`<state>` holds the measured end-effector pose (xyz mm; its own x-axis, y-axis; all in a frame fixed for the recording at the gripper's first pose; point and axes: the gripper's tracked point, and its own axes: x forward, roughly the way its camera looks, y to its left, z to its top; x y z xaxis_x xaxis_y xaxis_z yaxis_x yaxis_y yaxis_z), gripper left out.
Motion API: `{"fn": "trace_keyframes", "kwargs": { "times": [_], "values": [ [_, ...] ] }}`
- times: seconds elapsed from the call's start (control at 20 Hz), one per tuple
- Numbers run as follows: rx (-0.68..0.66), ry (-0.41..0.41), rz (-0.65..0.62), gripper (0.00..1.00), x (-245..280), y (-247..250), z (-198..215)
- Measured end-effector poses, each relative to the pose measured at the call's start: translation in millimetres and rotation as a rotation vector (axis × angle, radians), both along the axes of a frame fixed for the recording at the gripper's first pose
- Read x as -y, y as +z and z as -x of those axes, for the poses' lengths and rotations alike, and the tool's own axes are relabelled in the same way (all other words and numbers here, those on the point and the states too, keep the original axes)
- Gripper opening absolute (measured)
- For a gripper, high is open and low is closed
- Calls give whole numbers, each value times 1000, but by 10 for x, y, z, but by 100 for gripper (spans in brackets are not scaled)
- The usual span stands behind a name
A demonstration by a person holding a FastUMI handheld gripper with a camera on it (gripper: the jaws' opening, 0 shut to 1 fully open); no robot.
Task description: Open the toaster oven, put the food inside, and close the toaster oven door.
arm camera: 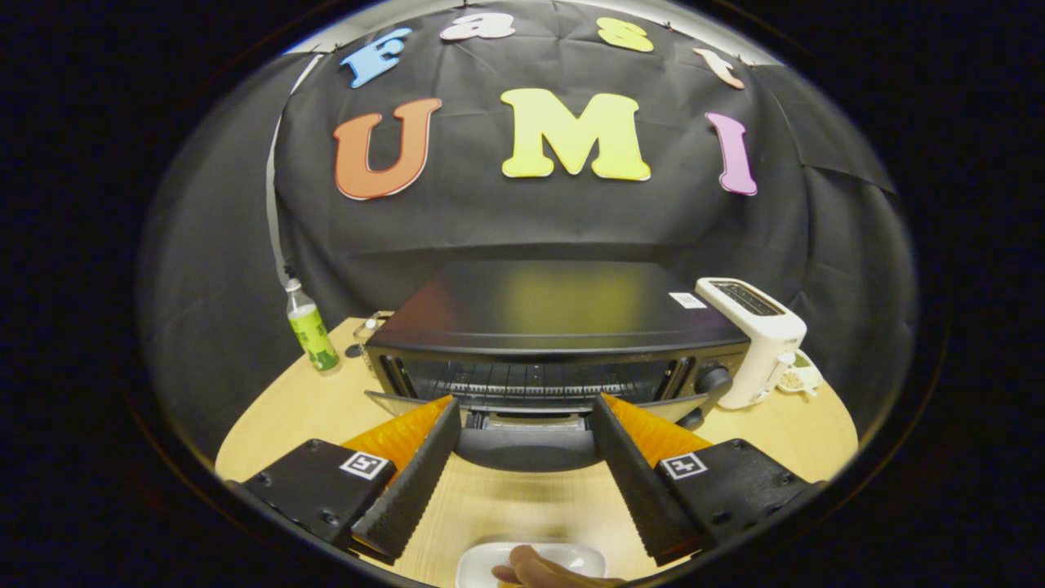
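The black toaster oven (555, 343) sits on the wooden table (277, 416) just ahead of the gripper (526, 406), door folded down (wire rack visible inside); fingers spread wide, grasping nothing, door handle between their tips

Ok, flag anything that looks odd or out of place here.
Nothing stands out. The oven door is down and open, toaster and bottle stand upright beside it, and the tool is open, fingers at the door.

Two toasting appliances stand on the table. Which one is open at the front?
The black toaster oven, just beyond the open hand-held gripper; its door is folded down. The white pop-up toaster beside it has top slots only.
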<state>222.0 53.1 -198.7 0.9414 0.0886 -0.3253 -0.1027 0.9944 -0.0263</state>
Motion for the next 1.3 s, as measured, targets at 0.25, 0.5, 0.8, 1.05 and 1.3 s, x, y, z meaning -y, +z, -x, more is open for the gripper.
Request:
{"fn": "trace_keyframes", "kwargs": {
  "times": [0.25, 0.5, 0.8, 1.05, 1.3],
  "values": [
    [-6, 10, -8, 100, 73, -297, 281],
    [-30, 4, 39, 100, 115, -639, 494],
    [-121, -37, 68, 100, 144, -1012, 624],
    [-216, -65, 55, 100, 153, -1275, 671],
    [-209, -61, 4, 100, 156, -1281, 698]
  ]
}}
